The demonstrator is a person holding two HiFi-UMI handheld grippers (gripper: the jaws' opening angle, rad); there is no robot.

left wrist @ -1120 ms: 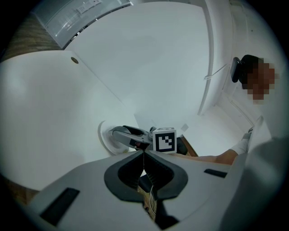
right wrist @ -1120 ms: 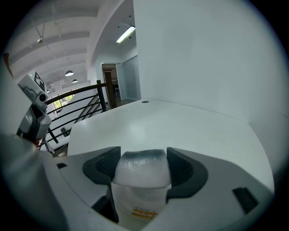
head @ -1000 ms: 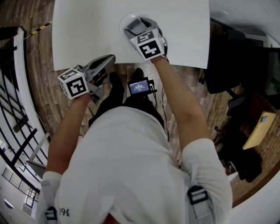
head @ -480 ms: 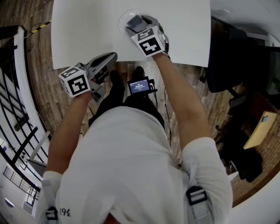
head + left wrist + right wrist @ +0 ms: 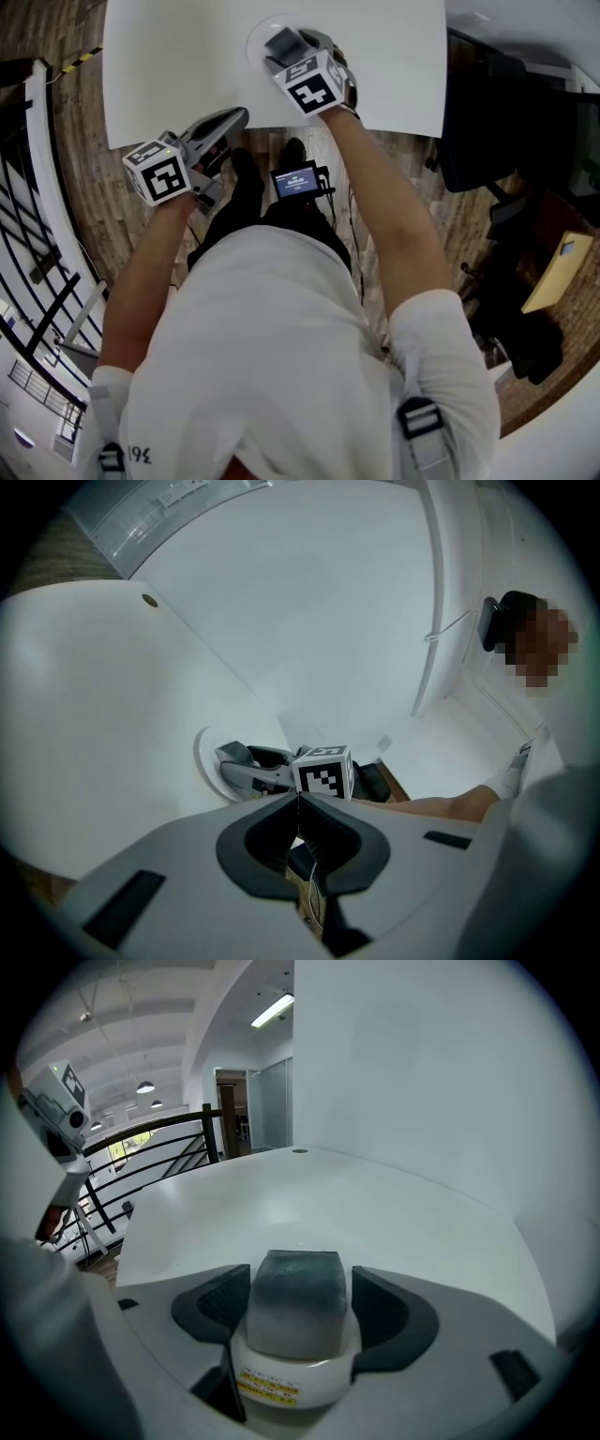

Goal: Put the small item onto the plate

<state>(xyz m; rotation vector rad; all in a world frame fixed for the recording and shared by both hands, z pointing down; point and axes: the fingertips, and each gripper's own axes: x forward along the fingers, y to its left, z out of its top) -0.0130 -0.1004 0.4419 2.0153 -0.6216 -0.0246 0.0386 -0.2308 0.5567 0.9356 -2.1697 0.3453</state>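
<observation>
The small item (image 5: 296,1302), a white round tub with a grey blocky top and a yellow label, sits between the jaws of my right gripper (image 5: 298,1279), which is shut on it. In the head view the right gripper (image 5: 286,42) holds the item (image 5: 281,41) over the white plate (image 5: 254,37) at the near middle of the white table (image 5: 178,66). My left gripper (image 5: 242,114) hangs at the table's near edge, left of the plate, shut and holding nothing. The left gripper view shows its jaws (image 5: 298,799) closed together, and the plate (image 5: 203,759) with the right gripper (image 5: 246,769) beyond.
A black chair (image 5: 487,141) stands right of the table. A small lit screen (image 5: 295,181) is mounted below the table's near edge. A black railing (image 5: 37,234) runs along the left. A person (image 5: 525,649) is at the far right of the left gripper view.
My right gripper with the small item has shifted slightly forward and left over the plate. The left gripper has hardly moved.
</observation>
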